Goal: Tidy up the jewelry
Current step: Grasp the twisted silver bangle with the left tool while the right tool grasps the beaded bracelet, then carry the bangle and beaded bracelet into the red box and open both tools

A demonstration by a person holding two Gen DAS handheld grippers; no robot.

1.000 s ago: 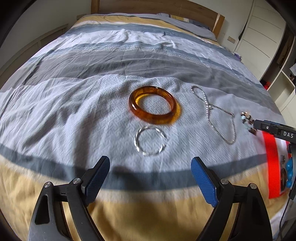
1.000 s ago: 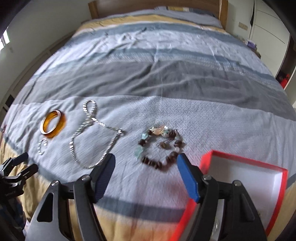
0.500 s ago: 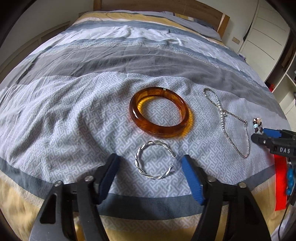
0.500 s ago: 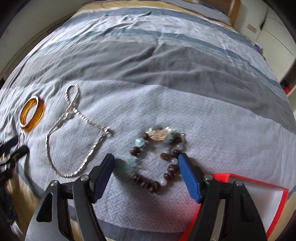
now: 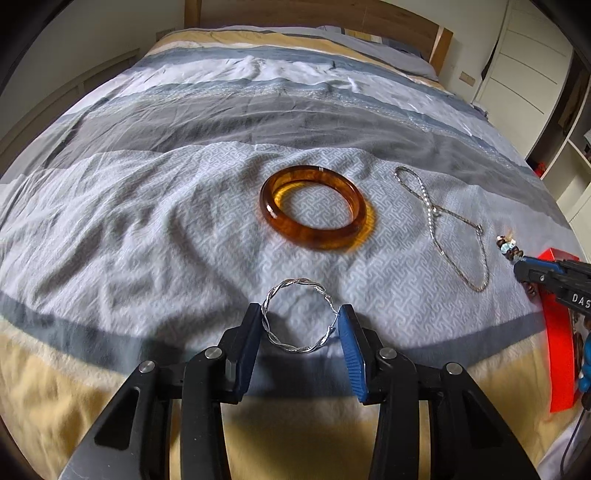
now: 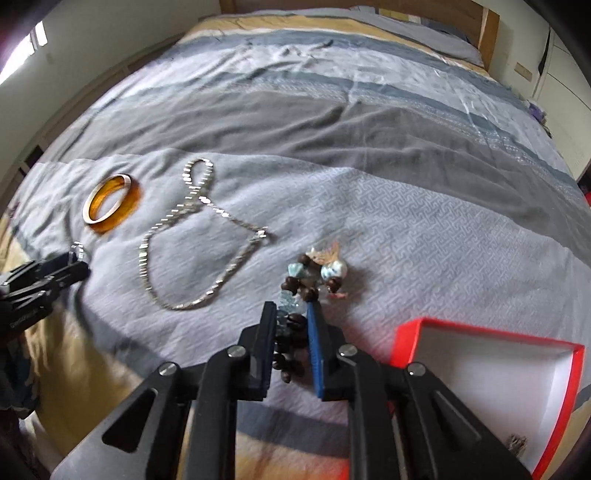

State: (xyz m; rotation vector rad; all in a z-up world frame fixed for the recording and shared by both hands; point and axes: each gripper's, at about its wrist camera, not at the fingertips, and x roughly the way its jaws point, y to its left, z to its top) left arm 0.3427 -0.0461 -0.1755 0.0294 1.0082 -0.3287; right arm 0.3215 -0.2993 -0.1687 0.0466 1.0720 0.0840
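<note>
- The bed (image 5: 155, 206) carries everything, under a cover striped grey, pale blue and yellow, with a wooden headboard (image 5: 314, 14) at its far end.
- A red box (image 6: 491, 373) with a white inside sits open near the foot edge of the bed, toward its right side, just beside the right tongs.
- The left tongs (image 5: 301, 325) are clenched on the twisted silver bangle (image 5: 299, 319), a pad pressing each side of the ring, close to the yellow band by the foot edge.
- The right tongs (image 6: 291, 325) are clenched on the beaded bracelet (image 6: 314, 277); dark brown beads sit bunched between the pads, and pale blue and shell-like beads spill out ahead onto the cover.
- An amber bangle (image 5: 314, 206) lies flat on the patterned grey band, beyond the silver bangle and apart from it.
- A silver chain necklace (image 6: 192, 236) lies in a crossed loop between the amber bangle and the beaded bracelet, touching neither.
</note>
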